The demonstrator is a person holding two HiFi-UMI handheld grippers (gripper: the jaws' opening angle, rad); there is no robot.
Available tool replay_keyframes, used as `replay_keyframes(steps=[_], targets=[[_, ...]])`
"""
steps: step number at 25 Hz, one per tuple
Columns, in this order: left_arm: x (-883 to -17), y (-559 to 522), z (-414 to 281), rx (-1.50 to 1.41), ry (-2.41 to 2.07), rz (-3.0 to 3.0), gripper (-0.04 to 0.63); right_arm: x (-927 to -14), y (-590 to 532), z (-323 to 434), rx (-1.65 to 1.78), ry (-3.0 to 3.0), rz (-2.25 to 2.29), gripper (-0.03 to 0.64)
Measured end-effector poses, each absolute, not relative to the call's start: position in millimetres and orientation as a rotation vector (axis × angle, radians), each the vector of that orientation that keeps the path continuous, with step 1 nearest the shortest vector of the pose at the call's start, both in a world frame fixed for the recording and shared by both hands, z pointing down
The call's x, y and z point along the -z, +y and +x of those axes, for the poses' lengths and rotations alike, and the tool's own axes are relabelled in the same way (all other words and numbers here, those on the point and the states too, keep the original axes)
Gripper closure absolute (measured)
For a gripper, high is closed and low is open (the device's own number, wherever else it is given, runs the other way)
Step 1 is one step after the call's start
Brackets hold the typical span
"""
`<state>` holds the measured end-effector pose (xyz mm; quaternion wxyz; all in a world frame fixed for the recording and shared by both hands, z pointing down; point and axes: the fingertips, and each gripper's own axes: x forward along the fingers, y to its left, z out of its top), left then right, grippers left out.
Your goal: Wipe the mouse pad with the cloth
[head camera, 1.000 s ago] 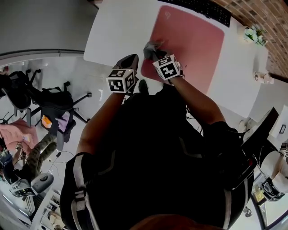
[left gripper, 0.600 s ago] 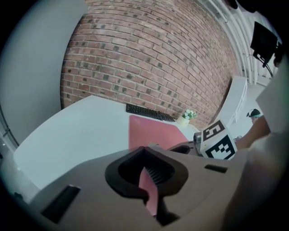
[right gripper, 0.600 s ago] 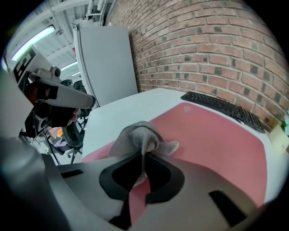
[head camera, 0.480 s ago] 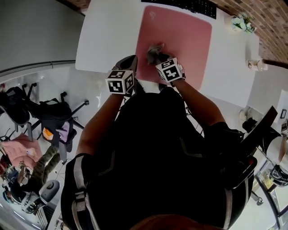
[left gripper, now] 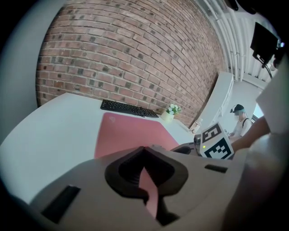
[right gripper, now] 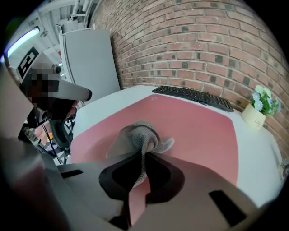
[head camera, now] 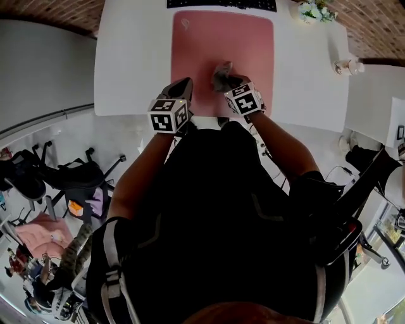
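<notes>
A pink mouse pad lies on the white table. My right gripper is shut on a bunched grey cloth, which rests on the near middle of the pad. In the right gripper view the cloth bulges out of the jaws and touches the pad. My left gripper hovers at the pad's near left corner, over the table's front edge. Its jaws are shut and hold nothing. The left gripper view shows the pad ahead and the right gripper's marker cube to the right.
A black keyboard lies along the pad's far edge. A small pot of flowers and a small white object stand at the table's right. A brick wall rises behind the table. Chairs stand on the floor at left.
The right gripper has dragged the cloth from the pad's near left corner towards its near middle. The left gripper has stayed by the front edge. The head view has swung.
</notes>
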<state>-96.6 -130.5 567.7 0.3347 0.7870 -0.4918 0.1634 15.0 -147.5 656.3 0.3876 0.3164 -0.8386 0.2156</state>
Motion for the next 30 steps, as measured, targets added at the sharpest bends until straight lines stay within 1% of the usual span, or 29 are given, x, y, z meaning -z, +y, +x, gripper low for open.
replay_keyframes(steps=[21,30], targets=[[-557.4,-149.6,-33.8,-0.479,-1.145,2.192,0.592,-668.1,-144.5,176.9,-0.766,-1.917,1.171,0.586],[-555.1,-153.7,-33.0,-0.468,-1.166,2.192,0.592,-654.4,-152.5,236.2,-0.742,-1.823,1.306,0.586]])
